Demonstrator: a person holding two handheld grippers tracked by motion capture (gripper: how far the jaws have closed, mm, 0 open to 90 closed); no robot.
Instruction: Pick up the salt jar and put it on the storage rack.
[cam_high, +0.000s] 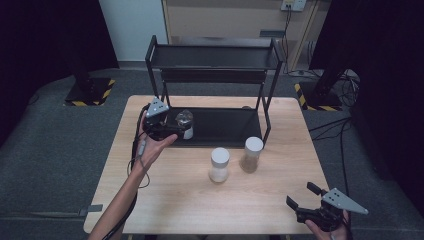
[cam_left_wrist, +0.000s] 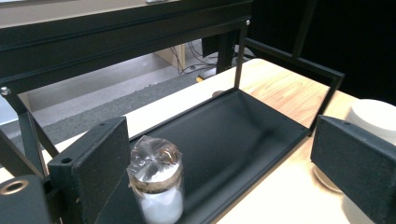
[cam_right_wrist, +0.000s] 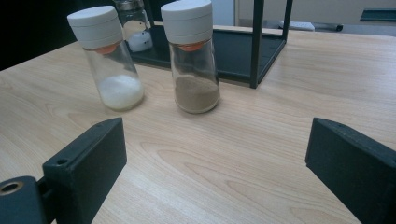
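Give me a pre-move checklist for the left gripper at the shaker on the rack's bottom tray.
1. Left gripper jaws wide apart: ok.
2. Shaker with the clear wrapped top upright on the rack's bottom tray: ok.
3. Pads off that shaker: ok, a gap on both sides in the left gripper view.
4. Rack upright near the left hand: cannot tell how much room.
5. White-powder shaker and brown-powder shaker upright on the table, apart from each other: ok.
6. Right gripper open, away from both: ok.

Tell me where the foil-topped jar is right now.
The foil-topped jar stands at the left end of the black rack's bottom tray, between the open jaws of the left gripper; neither jaw visibly touches it.
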